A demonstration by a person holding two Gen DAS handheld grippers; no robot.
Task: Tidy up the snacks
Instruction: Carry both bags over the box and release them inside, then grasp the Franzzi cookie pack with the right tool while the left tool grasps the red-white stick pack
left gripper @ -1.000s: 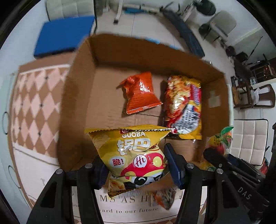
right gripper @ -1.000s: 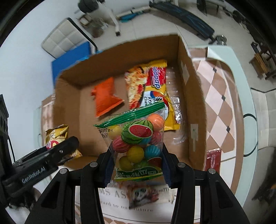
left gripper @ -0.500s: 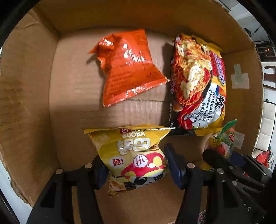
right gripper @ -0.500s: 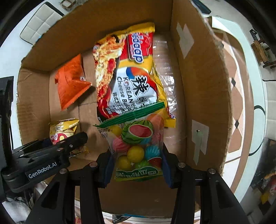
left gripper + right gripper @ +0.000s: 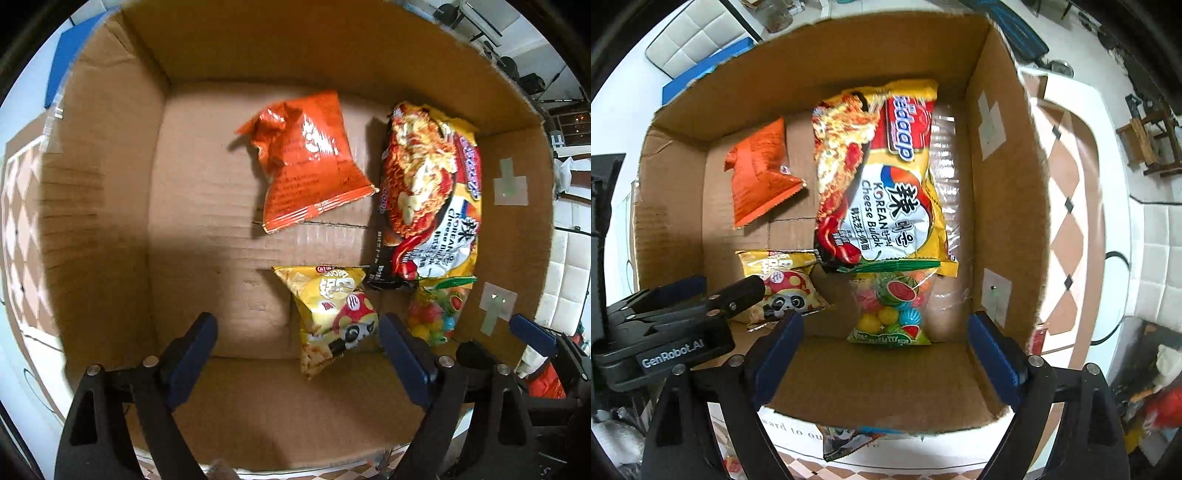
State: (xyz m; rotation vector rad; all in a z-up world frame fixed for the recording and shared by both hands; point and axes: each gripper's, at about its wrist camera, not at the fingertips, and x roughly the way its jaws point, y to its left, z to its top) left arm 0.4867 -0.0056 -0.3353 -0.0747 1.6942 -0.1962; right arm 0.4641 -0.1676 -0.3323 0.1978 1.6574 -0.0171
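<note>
A: Left wrist view. The left gripper (image 5: 297,354) is seen with its jaws opening; the yellow Guoba pack (image 5: 332,314) stands between them on the floor of the cardboard box (image 5: 92,206), touched by neither pad. A release is judged to be in hand.

B: Noted beside it: the orange pouch (image 5: 306,162) and the noodle packet (image 5: 428,192), both lying flat.

A: Right wrist view. The right gripper (image 5: 886,350) is likewise spreading, with the candy bag (image 5: 892,308) set down unclamped between the jaws, its top tucked against the noodle packet's lower edge.

B: A straight lift out is called for next. The near box wall could be clipped, and another snack (image 5: 842,441) is glimpsed outside, below it.
</note>
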